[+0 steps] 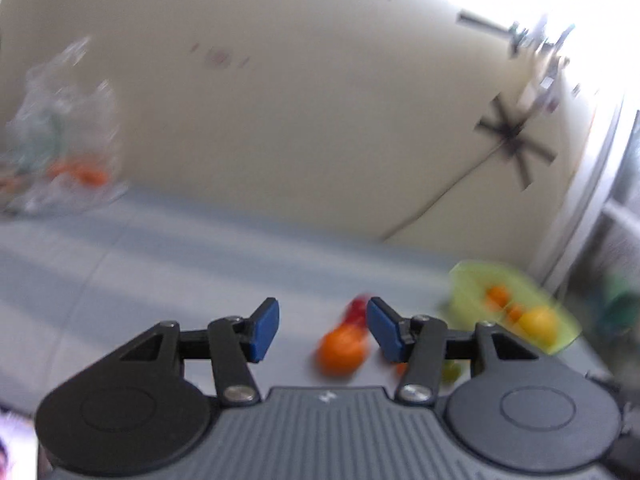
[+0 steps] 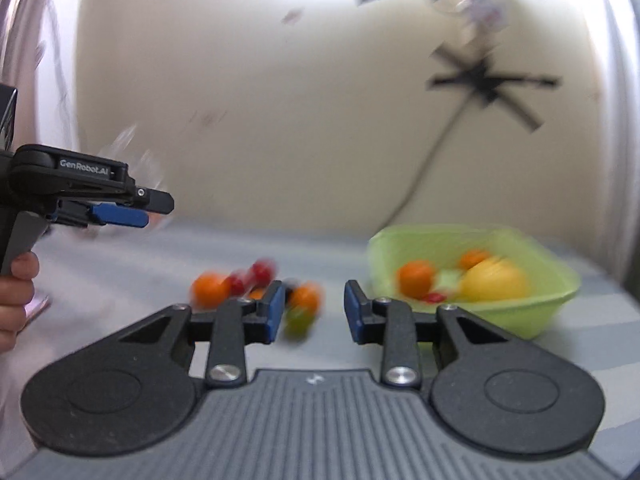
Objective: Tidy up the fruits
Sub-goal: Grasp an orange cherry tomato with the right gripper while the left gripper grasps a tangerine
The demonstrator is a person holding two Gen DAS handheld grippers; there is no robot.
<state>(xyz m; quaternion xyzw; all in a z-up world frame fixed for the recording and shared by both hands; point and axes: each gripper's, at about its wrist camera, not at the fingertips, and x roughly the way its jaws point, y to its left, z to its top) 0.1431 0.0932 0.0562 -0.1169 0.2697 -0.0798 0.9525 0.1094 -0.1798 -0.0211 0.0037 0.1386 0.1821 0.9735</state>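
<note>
Both views are motion-blurred. A light green bowl [image 2: 524, 312] stands on the striped cloth at the right; it holds an orange [image 2: 416, 278], a yellow fruit [image 2: 496, 282] and smaller pieces. The bowl also shows in the left wrist view [image 1: 472, 284]. Loose fruit lies left of the bowl: an orange [image 2: 210, 290], red fruits [image 2: 262, 272], another orange [image 2: 306, 298] and a green fruit [image 2: 298, 322]. My right gripper [image 2: 314, 312] is open and empty above the cloth, near the loose fruit. My left gripper [image 1: 322, 328] is open and empty, with an orange [image 1: 340, 350] and a red fruit [image 1: 358, 308] beyond its fingers. It shows from the side in the right wrist view [image 2: 140, 212].
A clear plastic bag [image 1: 64, 132] with something orange inside sits at the far left of the cloth against the cream wall. A dark cable [image 2: 432, 168] hangs down the wall behind the bowl. A teal object [image 1: 620, 308] lies right of the bowl.
</note>
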